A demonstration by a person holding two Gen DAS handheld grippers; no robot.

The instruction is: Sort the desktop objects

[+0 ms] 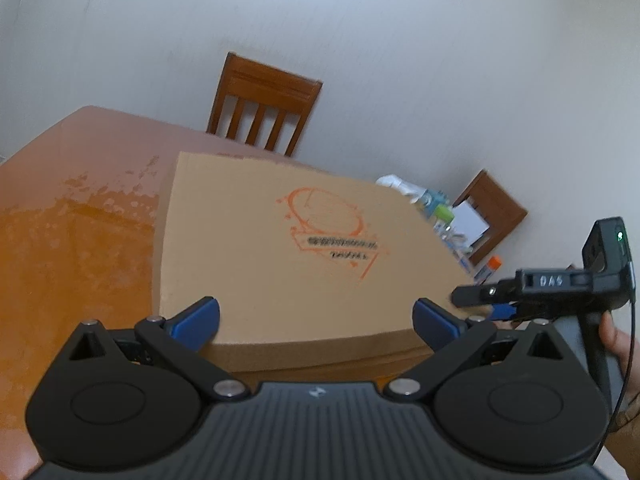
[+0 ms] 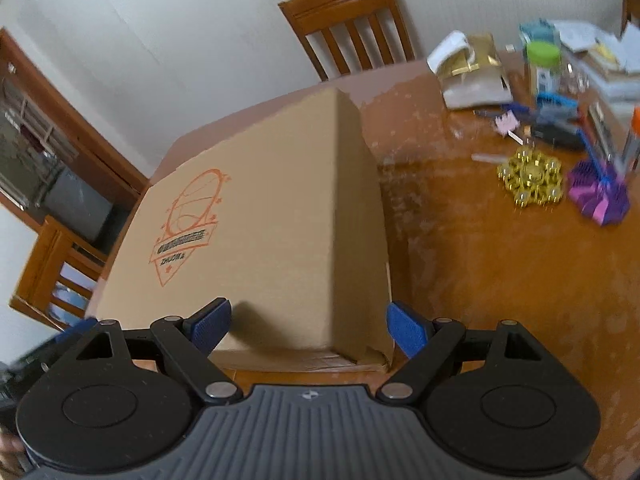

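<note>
Hovering angled down w/ fingers apart, both grippers, left (image 1: 316, 316) & right (image 2: 309, 324), near cardboard box (image 2: 280, 208)

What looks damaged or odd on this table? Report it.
The wooden table has a worn finish: pale, patchy blotches beside the cardboard box. The box's near right bottom corner looks crumpled. The small items at the far right lie in a loose clutter, among them a gold cluster.

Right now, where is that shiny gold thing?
In the right wrist view, the gold ornament lies on the wooden table, right of the cardboard box, just beside the purple object.
</note>
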